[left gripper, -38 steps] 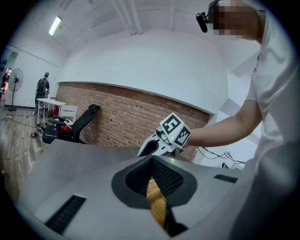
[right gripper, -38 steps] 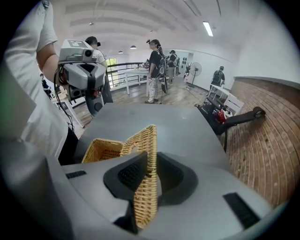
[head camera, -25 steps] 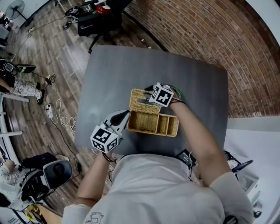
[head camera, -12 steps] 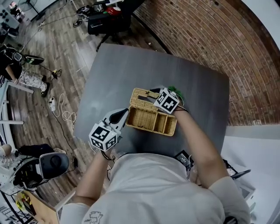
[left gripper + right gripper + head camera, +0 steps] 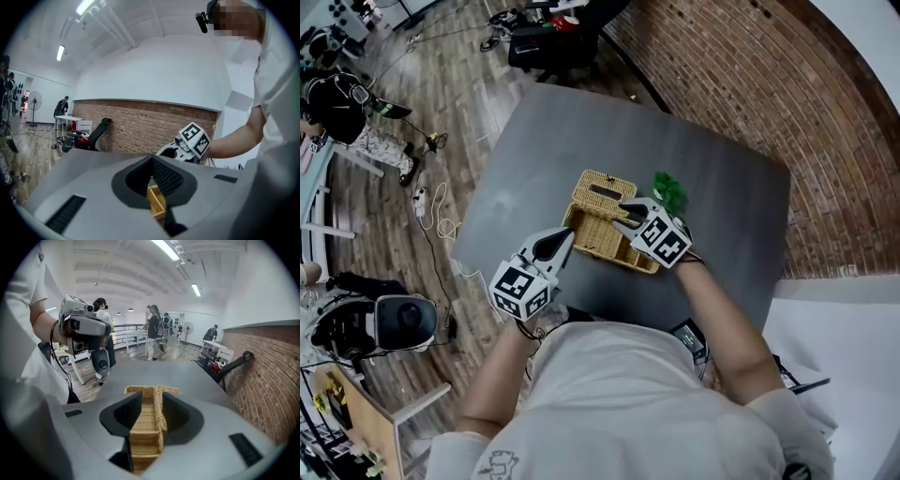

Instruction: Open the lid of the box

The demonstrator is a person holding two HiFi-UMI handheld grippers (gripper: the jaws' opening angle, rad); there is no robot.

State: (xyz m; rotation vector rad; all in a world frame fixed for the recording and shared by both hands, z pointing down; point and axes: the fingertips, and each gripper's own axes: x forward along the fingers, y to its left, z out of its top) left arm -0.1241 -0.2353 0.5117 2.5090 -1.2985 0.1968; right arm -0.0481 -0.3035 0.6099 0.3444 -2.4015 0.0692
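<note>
A wicker box (image 5: 598,230) sits on the grey table (image 5: 722,187), its lid (image 5: 605,186) swung back and open at the far side. My left gripper (image 5: 562,239) is at the box's left end, and in the left gripper view (image 5: 152,161) its jaws are closed on a corner of the wicker box (image 5: 157,202). My right gripper (image 5: 623,214) hovers over the box's right end. Seen from that gripper (image 5: 149,416), the jaws stand apart around the box's (image 5: 143,432) back wall and compartments, with the pads clear of the wicker. The lid (image 5: 169,390) leans off to the right.
A small green object (image 5: 668,192) lies on the table just behind the right gripper. Brick wall runs along the table's far right side. An office chair (image 5: 553,42) and cables are on the wooden floor to the left. People stand far off in the room.
My right gripper has come off the lid and drawn back toward the box's right end, its jaws now wider apart. The lid stays open. The left gripper keeps its place at the box's left end.
</note>
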